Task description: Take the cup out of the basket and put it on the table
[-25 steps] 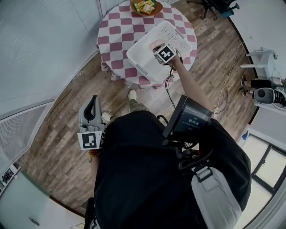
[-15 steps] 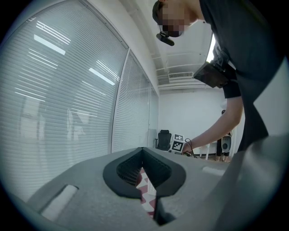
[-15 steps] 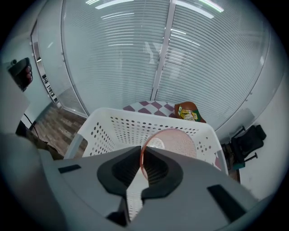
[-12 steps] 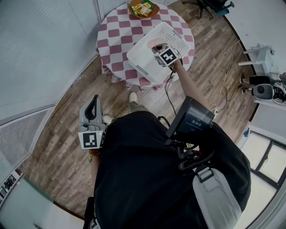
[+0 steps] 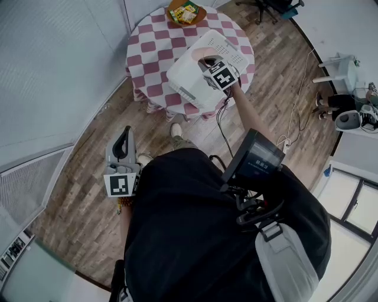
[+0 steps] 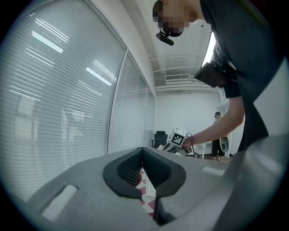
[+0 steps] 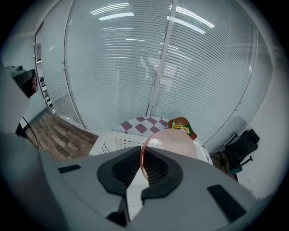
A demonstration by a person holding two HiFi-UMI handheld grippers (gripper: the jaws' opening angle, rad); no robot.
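Observation:
A pink translucent cup (image 7: 175, 142) is pinched by its rim between the pads of my right gripper (image 7: 141, 152). In the head view the cup (image 5: 207, 58) and the right gripper (image 5: 209, 65) are over the open top of the white perforated basket (image 5: 188, 78), which stands on the round table with the red-and-white checked cloth (image 5: 147, 40). The basket's wall (image 7: 115, 142) shows just beyond the jaws. My left gripper (image 5: 122, 140) hangs at the person's left side above the floor, far from the table. Its jaws (image 6: 143, 152) are shut with nothing between them.
A brown bowl of snack packets (image 5: 185, 12) sits at the table's far edge. A glass wall with blinds (image 5: 53, 65) runs along the left. An office chair (image 5: 277, 7), white equipment (image 5: 348, 118) and a floor cable (image 5: 298, 112) lie to the right on the wooden floor.
The head view has shifted slightly. The right gripper stays over the basket with the cup in its jaws, and the left gripper has not moved.

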